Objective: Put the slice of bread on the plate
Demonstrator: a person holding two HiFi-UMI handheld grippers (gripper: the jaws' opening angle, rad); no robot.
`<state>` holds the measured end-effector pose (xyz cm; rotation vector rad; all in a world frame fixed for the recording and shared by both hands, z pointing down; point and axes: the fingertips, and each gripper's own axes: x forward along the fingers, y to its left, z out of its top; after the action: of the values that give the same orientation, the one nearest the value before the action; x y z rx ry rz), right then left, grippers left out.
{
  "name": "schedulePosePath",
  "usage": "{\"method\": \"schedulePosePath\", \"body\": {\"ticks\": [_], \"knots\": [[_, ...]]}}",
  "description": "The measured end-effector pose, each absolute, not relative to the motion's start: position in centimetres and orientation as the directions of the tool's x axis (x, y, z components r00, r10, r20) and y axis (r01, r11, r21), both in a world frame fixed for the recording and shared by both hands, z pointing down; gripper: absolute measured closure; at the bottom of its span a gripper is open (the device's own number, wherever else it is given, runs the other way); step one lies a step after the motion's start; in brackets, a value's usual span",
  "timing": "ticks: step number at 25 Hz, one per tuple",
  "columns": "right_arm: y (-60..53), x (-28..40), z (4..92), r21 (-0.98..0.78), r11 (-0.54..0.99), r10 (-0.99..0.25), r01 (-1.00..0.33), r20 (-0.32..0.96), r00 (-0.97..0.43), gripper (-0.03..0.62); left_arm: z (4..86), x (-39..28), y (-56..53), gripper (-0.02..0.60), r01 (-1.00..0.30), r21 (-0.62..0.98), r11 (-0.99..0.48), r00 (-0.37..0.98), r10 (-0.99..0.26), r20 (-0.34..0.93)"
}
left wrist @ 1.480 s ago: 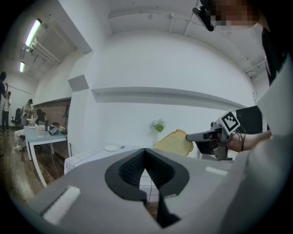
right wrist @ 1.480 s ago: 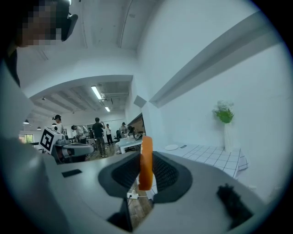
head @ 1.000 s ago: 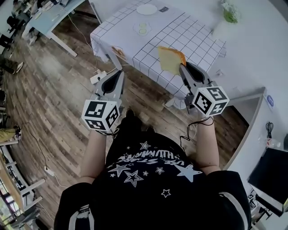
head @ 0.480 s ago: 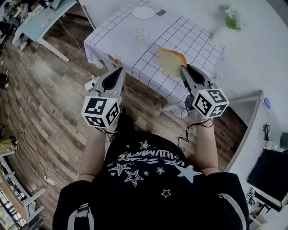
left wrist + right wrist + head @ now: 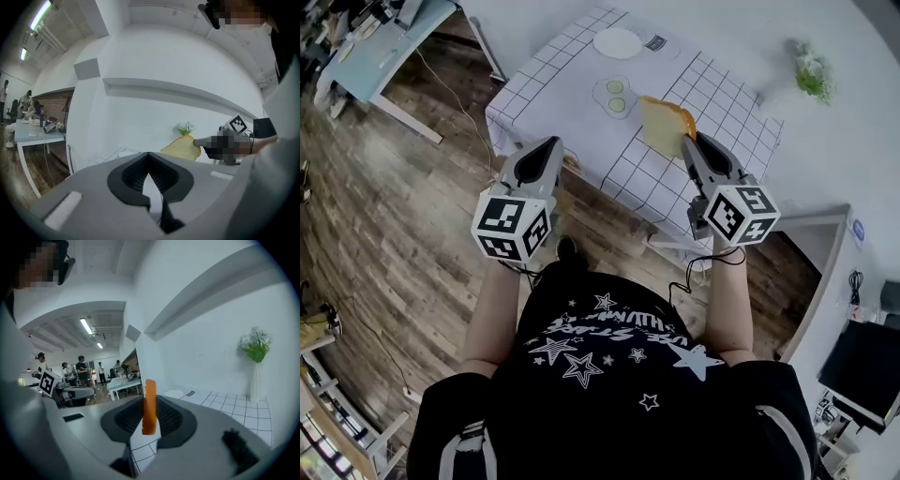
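A slice of bread with an orange-brown crust stands on edge in my right gripper, which is shut on it above the near part of the checked table. In the right gripper view the crust shows edge-on between the pads. The white plate lies at the table's far side and also shows small in the right gripper view. My left gripper hangs level with the table's near left edge, shut and with nothing in it. The left gripper view shows its jaws and the bread off to the right.
A small dish with two green slices lies between the bread and the plate. A vase with a green plant stands at the table's far right corner by the white wall. Wooden floor and a light blue desk lie to the left.
Both grippers have moved forward toward the table, the right one still carrying the bread. The bread now hangs over the tabletop, closer to the dish and plate.
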<state>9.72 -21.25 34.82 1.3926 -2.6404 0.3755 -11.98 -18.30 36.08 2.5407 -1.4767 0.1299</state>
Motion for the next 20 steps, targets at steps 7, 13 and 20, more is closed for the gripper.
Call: {"method": "schedulePosePath", "body": {"ticks": [7,13,20], "knots": [[-24.2,5.6,35.2,-0.142,0.485,-0.822,-0.863,0.263,-0.506,0.508,36.1,-15.4,-23.3,0.572,-0.819,0.128,-0.560,0.574,-0.801,0.172],[-24.6,3.7,36.2,-0.130,0.450,-0.835,-0.884,0.289,-0.468,0.508,37.1,-16.8,-26.0,0.572,-0.785,0.154,-0.600,0.620,-0.766,0.173],[-25.8,5.2,36.8,-0.127,0.408,-0.847,-0.904,0.318,-0.427,0.508,37.8,-15.3,-28.3,0.574,-0.754,0.170,-0.635,0.657,-0.729,0.192]]}}
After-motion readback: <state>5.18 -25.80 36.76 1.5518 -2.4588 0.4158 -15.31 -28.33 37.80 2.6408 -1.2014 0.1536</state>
